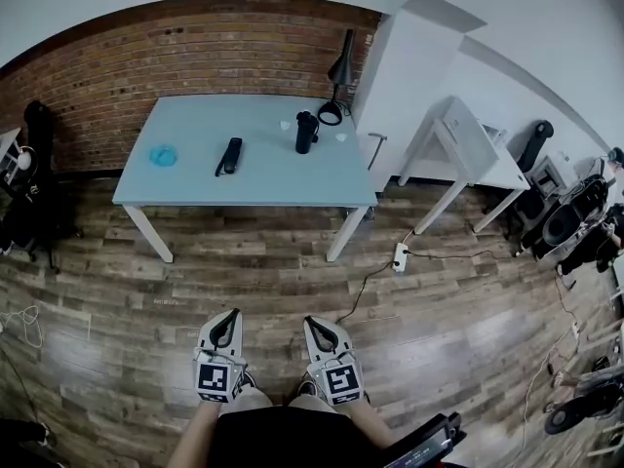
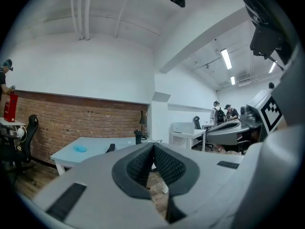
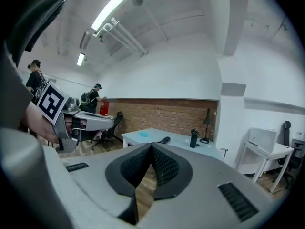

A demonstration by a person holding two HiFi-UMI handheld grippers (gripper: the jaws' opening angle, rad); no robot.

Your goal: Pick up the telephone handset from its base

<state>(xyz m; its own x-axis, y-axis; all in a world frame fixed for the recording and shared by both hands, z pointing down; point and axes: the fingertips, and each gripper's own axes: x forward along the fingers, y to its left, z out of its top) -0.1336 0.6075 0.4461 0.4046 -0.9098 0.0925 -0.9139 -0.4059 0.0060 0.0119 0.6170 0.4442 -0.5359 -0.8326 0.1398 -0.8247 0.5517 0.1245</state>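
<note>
The black telephone handset (image 1: 230, 156) lies on its base on the pale blue table (image 1: 263, 178), left of centre, far ahead of me. It shows small in the left gripper view as the handset (image 2: 110, 148) and in the right gripper view as the handset (image 3: 165, 140). My left gripper (image 1: 228, 317) and right gripper (image 1: 315, 323) are held close to my body, over the wooden floor, well short of the table. Both are shut with nothing between the jaws, tips touching in the left gripper (image 2: 153, 145) and right gripper (image 3: 151, 146) views.
On the table stand a black bottle (image 1: 306, 132), a black desk lamp (image 1: 339, 76) and a blue object (image 1: 163, 155). A white table (image 1: 468, 154) stands to the right, a power strip with cable (image 1: 398, 256) lies on the floor, and office chairs (image 1: 570, 217) sit at far right.
</note>
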